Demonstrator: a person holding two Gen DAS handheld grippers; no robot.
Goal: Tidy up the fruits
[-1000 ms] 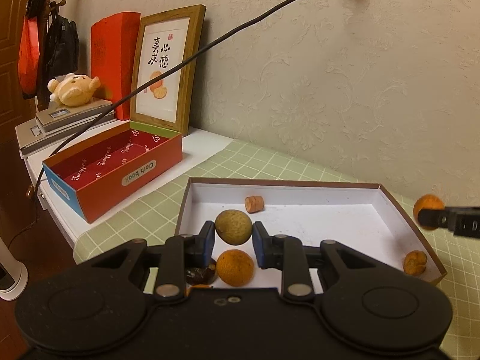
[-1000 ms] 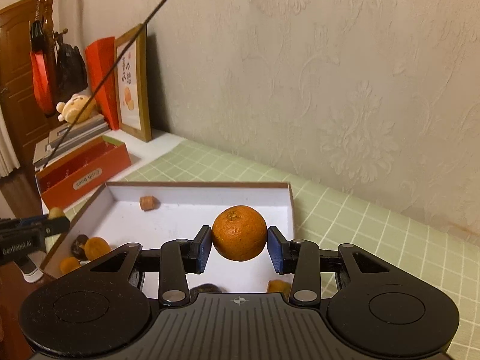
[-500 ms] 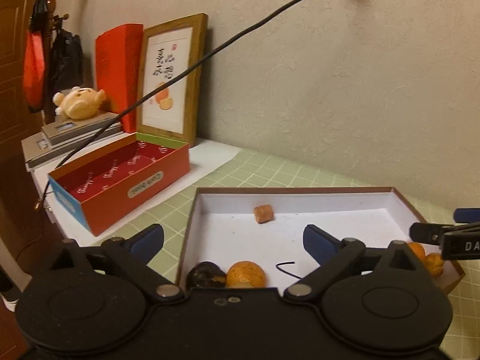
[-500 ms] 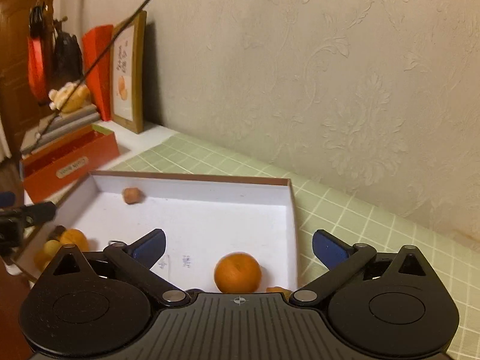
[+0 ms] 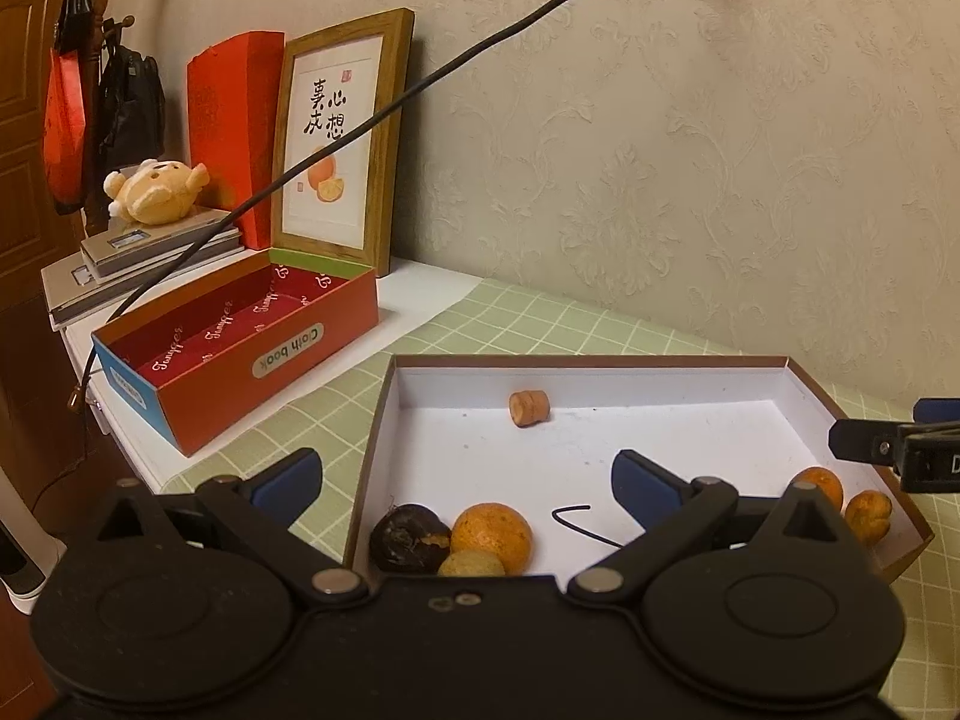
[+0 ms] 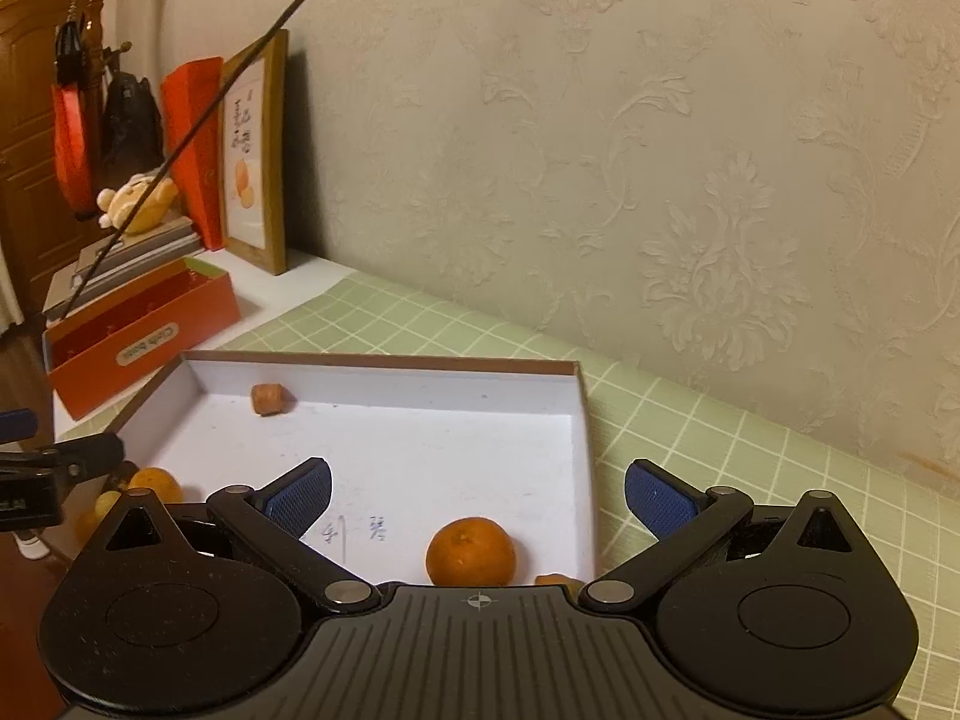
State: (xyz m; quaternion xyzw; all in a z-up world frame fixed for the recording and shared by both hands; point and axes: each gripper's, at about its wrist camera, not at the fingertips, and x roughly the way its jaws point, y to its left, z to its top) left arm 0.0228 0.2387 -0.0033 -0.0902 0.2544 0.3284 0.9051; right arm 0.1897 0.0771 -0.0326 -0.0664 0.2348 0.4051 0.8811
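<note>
Fruit lay inside the white-lined shallow box on the green-checked counter. In the left wrist view a cluster sat at the box's 7 o'clock corner: a dark fruit, an orange fruit touching it, and a pale yellow-green fruit just in front, partly hidden by the gripper body. At the 4 o'clock corner lay a mandarin and a lumpy orange piece just beside it. A small cylindrical orange piece sat alone near the far wall, toward 11 o'clock. Left gripper: jaws spread wide and opening, nothing between them. Right gripper: jaws released, fully apart, the mandarin resting on the box floor below them, untouched. Judgement: all fruit in view was already in the box, grouped by corner; no fruit was seen loose on the counter. What remained, if anything, was the lone far piece; whether it needed moving could not be told. The red box at 10 o'clock stood empty.
</note>
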